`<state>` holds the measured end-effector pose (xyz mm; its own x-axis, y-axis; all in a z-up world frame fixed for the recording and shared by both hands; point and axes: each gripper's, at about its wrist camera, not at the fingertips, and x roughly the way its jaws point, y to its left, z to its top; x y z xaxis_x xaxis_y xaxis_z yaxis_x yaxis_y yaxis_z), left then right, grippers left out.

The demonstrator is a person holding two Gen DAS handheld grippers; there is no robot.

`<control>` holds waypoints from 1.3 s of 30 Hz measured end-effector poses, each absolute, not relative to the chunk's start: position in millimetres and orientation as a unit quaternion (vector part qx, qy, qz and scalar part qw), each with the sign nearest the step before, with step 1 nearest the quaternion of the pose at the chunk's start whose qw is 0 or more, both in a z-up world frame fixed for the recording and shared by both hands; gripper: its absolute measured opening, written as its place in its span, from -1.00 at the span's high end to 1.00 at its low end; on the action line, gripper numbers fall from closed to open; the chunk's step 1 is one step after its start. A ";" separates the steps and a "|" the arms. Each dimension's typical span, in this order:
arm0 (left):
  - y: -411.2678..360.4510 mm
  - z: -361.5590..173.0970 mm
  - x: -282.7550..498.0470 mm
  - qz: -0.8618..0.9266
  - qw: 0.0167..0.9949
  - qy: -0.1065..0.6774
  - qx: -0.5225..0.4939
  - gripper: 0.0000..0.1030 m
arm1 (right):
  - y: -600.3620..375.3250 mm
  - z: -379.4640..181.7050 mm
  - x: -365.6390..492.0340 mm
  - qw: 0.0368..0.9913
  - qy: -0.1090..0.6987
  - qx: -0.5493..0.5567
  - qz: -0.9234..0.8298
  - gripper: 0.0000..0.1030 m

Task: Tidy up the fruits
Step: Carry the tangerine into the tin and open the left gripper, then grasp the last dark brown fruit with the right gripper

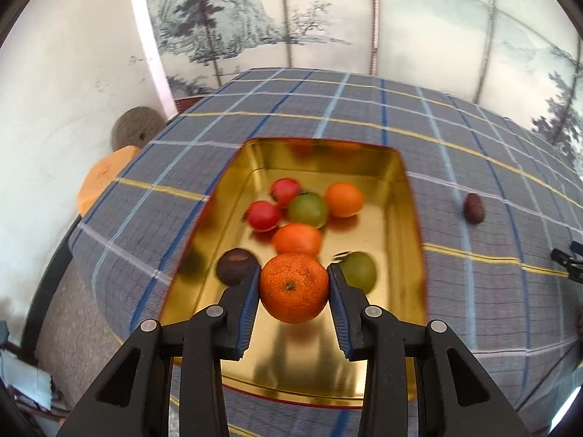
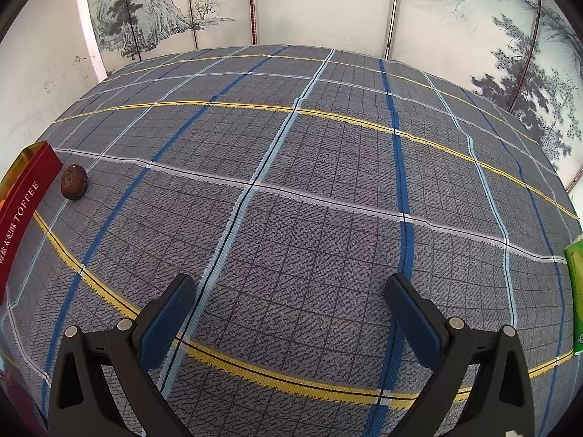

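Note:
My left gripper [image 1: 294, 284] is shut on a large orange mandarin [image 1: 293, 287] and holds it above the near part of a gold tin [image 1: 408, 218]. Inside the tin lie two red fruits [image 1: 263, 215], two green fruits [image 1: 308, 209], two smaller oranges [image 1: 344, 199] and a dark brown fruit [image 1: 235, 266]. Another dark brown fruit [image 1: 473, 208] lies on the cloth right of the tin; it also shows in the right wrist view [image 2: 74, 182] beside the tin's red outer wall [image 2: 25, 204]. My right gripper [image 2: 289, 298] is open and empty above the cloth.
The table wears a grey-blue checked cloth [image 2: 309, 167]. A green packet [image 2: 575, 298] sits at the right edge. A painted screen [image 1: 328, 11] stands behind the table. An orange cushion [image 1: 105, 178] and a grey round stone [image 1: 136, 131] lie past the left edge.

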<state>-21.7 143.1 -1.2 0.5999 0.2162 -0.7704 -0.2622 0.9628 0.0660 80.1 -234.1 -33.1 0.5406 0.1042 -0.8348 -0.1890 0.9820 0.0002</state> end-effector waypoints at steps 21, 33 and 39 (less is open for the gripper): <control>174.4 -19.5 -36.6 0.167 0.892 0.418 -0.040 -0.37 | -234.2 -33.5 80.7 0.877 0.473 -0.043 0.077 -0.99; 177.5 6.5 -49.6 0.148 0.912 0.376 -0.069 -0.47 | -147.7 8.1 59.2 0.876 0.406 -0.044 0.256 -0.75; 165.6 8.3 -50.6 0.141 0.912 0.382 -0.047 -0.47 | -71.6 5.5 80.7 0.845 0.407 -0.085 0.337 -0.42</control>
<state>-50.6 165.6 8.3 0.6683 0.2214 -0.7102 -0.2934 0.9558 0.0218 80.7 -71.6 5.5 0.4423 0.4997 -0.7448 -0.6377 0.7591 0.1306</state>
